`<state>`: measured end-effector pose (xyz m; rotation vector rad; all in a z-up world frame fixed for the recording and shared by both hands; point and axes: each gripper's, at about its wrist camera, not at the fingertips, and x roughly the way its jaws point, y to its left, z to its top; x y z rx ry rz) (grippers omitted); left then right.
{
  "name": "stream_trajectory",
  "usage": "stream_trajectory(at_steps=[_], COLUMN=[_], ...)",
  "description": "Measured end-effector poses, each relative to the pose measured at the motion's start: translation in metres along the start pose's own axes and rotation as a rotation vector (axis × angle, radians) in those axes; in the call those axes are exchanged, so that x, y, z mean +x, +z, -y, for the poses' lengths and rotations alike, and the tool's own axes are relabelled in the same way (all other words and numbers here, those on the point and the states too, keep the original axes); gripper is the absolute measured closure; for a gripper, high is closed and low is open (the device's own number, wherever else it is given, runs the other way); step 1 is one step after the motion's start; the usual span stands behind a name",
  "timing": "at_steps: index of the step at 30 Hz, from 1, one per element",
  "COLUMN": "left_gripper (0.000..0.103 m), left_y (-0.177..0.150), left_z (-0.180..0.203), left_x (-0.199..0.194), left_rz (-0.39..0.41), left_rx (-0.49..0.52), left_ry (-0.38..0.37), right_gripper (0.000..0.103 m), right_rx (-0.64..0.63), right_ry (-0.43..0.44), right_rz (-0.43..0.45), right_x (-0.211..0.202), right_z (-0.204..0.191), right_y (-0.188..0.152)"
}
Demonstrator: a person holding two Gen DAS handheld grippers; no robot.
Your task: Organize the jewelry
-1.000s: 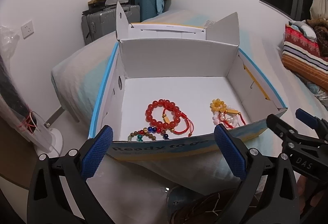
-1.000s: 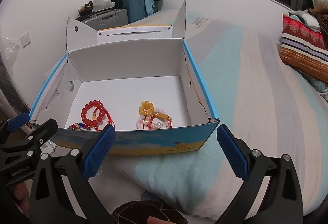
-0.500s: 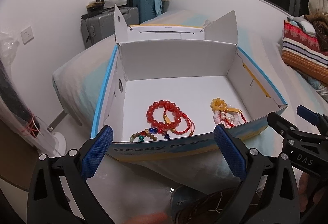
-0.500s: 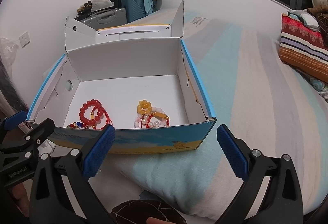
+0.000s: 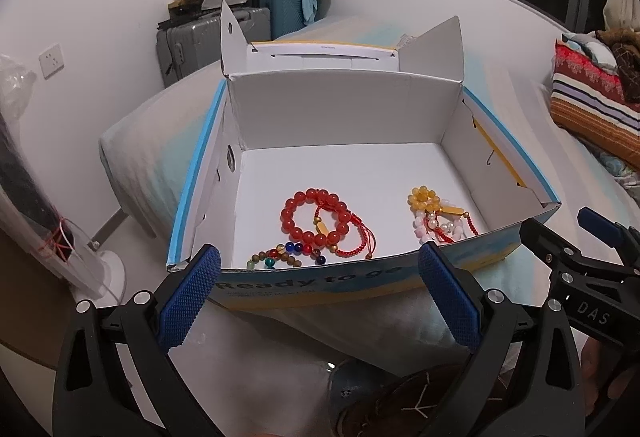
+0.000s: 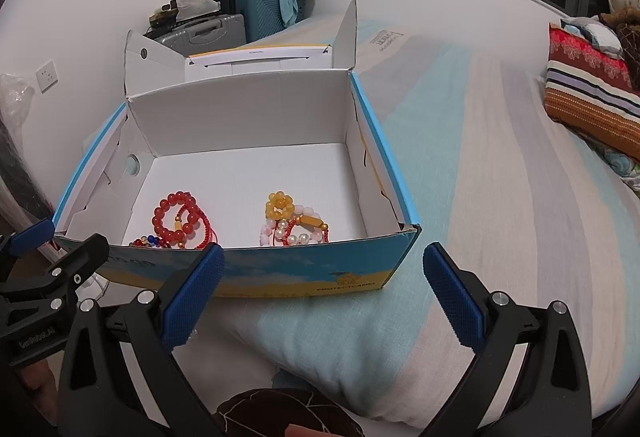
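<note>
Bracelets (image 5: pixel 320 221) unmoved in box (image 5: pixel 344 109), both claws slightly nearer

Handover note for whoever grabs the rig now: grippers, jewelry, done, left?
Left hand-held gripper: open, empty, in front of the box's near wall.
Right hand-held gripper: open, empty, same side.
Open cardboard box sits on the bed. Inside, near the front wall: red bead bracelet, multicolour bead bracelet beside it, and a yellow and pink-white bead cluster to the right.
Done: all visible jewelry is in the box.
Left: sorting, if wanted; lid still open.
</note>
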<state>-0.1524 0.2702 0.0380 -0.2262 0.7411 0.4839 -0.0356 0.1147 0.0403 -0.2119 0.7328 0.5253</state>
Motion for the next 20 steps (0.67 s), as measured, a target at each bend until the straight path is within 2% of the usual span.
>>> stream_trajectory(at_steps=[20], left_gripper=[0.006], left_y=[-0.0021], left_z=[0.0037], left_x=[-0.0057], left_rz=[0.009], left_rx=[0.001], left_ry=[-0.015], right_gripper=[0.008], right_rx=[0.002], right_ry=[-0.003], right_rz=[0.000], right_x=[-0.0007], right_z=[0.0022], right_y=[0.0000])
